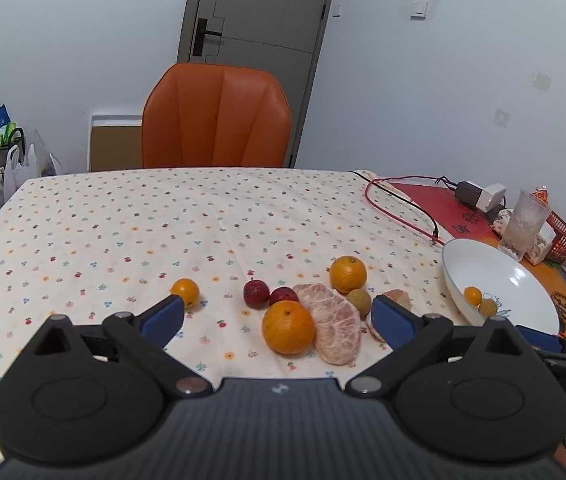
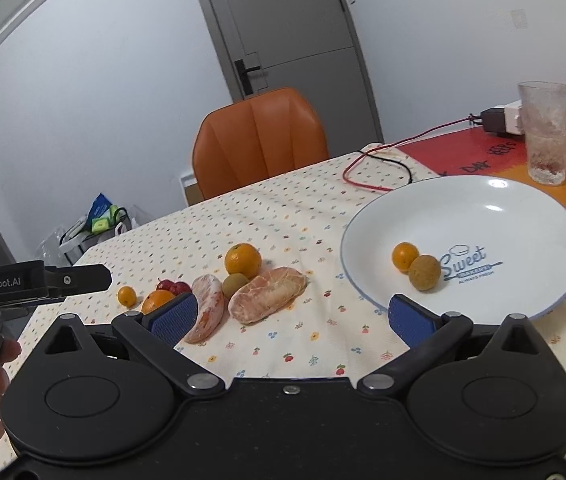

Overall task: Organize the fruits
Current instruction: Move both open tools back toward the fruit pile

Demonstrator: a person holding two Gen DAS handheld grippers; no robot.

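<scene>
1. Floral cloth (image 1: 123, 220) covers the table across the middle of both views; an orange chair (image 1: 217, 116) stands behind it at upper centre.
2. The white plate (image 2: 483, 208) fills the right of the right wrist view, holding a small orange (image 2: 404, 256) touching a brown longan (image 2: 424, 272).
3. The left gripper (image 1: 279, 316) at the bottom of its view is spread wide, holding nothing; the right gripper (image 2: 293, 316) likewise gapes empty.
4. Two peeled pomelo pieces (image 2: 267, 294) lie at centre, left of the plate.
5. A big orange (image 1: 288, 327) sits between the left fingers, touching a pomelo piece.
6. Another orange (image 1: 348, 274) sits behind, with a longan (image 1: 358, 302) just beside it.
7. Two red fruits (image 1: 256, 293) touch left of centre.
8. A tiny orange (image 1: 185, 291) sits apart, beside the left fingertip (image 1: 165, 314).
</scene>
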